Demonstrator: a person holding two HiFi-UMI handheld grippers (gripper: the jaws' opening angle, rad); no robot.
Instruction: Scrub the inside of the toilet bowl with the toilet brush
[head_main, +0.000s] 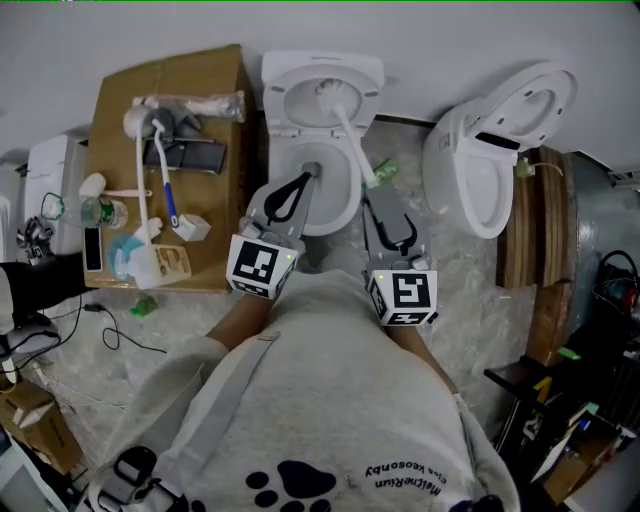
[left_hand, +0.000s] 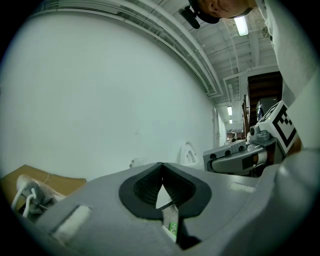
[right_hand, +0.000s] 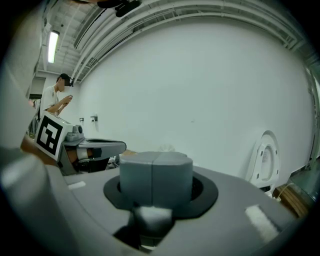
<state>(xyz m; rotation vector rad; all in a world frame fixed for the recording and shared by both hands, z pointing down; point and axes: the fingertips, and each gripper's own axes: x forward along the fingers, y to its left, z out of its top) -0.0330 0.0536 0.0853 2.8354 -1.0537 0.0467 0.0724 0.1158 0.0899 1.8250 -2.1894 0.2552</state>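
A white toilet (head_main: 352, 70) stands at the top centre of the head view with its bowl (head_main: 345, 190) open. The white toilet brush (head_main: 345, 125) has its head at the back of the bowl, and its handle slants down to the right over the rim. My right gripper (head_main: 375, 195) is shut on the handle's lower end; a white piece of the handle (right_hand: 152, 216) shows under its closed jaws (right_hand: 152, 172). My left gripper (head_main: 308, 175) hovers over the bowl's front left. It is shut, tips touching (left_hand: 161, 167), and holds nothing.
Left of the toilet, a cardboard sheet (head_main: 210, 75) carries spare brushes (head_main: 165, 170), bottles and packets. A second white toilet (head_main: 500, 150) leans on wooden boards (head_main: 540, 230) at the right. A green wrapper (head_main: 387, 172) lies by the bowl. Cables and boxes sit at both lower sides.
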